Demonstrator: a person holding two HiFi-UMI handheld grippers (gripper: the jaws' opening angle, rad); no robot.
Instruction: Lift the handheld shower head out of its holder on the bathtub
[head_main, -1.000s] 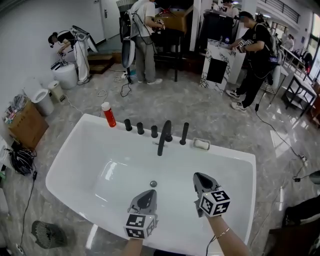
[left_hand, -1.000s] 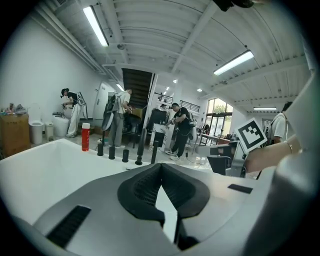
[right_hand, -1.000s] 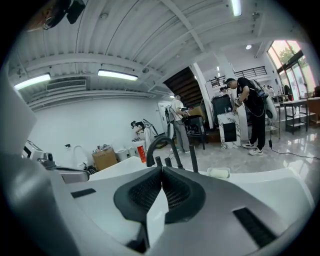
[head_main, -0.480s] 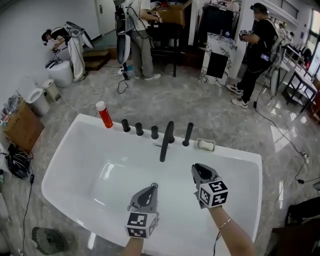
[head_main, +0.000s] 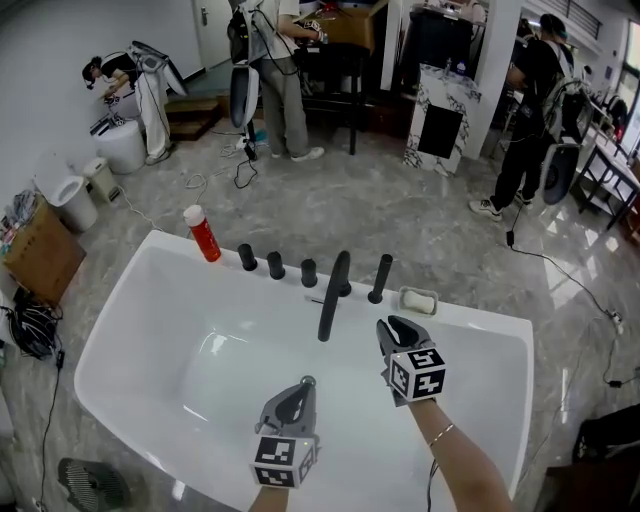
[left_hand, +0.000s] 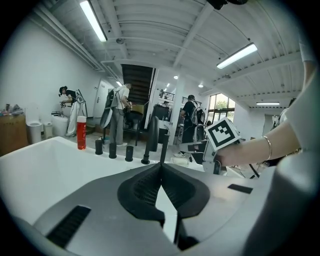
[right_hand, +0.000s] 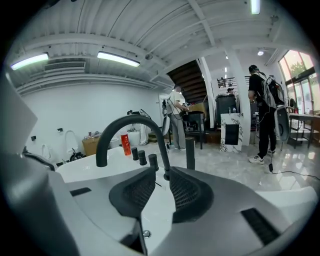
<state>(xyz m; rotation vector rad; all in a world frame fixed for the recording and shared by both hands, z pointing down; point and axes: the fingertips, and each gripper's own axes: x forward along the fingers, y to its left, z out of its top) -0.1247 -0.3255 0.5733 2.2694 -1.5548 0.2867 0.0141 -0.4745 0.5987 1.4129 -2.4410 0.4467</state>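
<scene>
The holder under the slim matte-black cylindrical handheld shower head (head_main: 380, 278) was too small to make out in the head view, and in the right gripper view the grey right gripper (right_hand: 161, 172) cut off the foot of that upright rod. The shower head stood just above centre of the head view, on the far rim of the glossy white bathtub (head_main: 150, 330), plain and straight. Just left of it arched the black curved faucet spout (head_main: 333, 290), then three short black knobs (head_main: 275, 265) and a red bottle with a white cap (head_main: 201, 233). To its right lay a white soap dish (head_main: 417, 300). The right gripper hung just below the shower head without touching it, its jaws slightly apart after having just been opening, nothing between them. The left gripper (head_main: 305, 383), lower centre over the tub basin, had its jaws together and empty. People stood on the marble floor along the upper edge.
</scene>
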